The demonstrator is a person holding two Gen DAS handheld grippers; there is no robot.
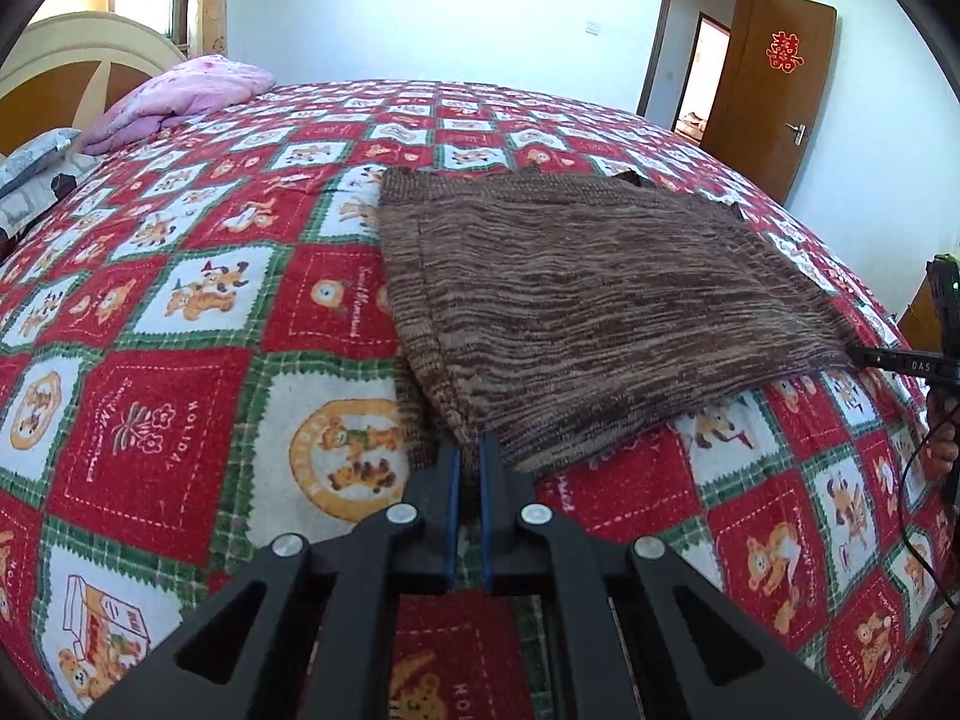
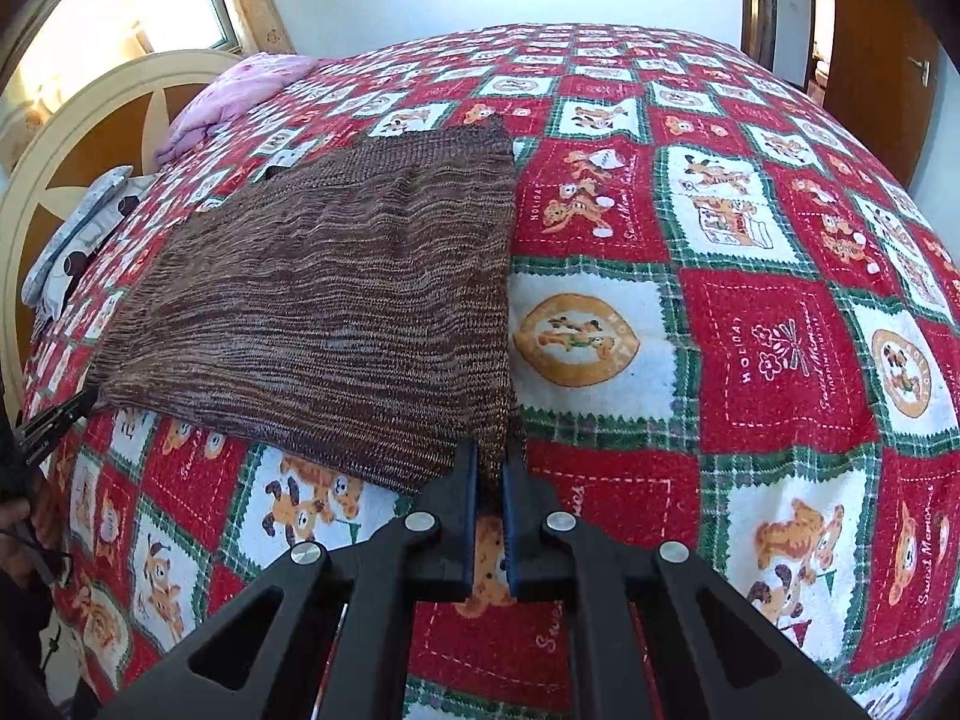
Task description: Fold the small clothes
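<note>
- Both my grippers, left gripper (image 1: 470, 450) and right gripper (image 2: 491, 462), clamp near corners of brown knit garment (image 1: 588, 300).
- Only left view shows open door (image 1: 774, 90).
- Garment folded, lifted edge, on bedspread (image 1: 180, 360).

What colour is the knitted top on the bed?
The knitted top is streaky brown, with dark and tan stripes mixed together. The right wrist view shows it best.

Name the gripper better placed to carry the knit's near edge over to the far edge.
Neither alone: left gripper and right gripper each pinch a near corner of the brown knit garment, so both should lift together.
</note>
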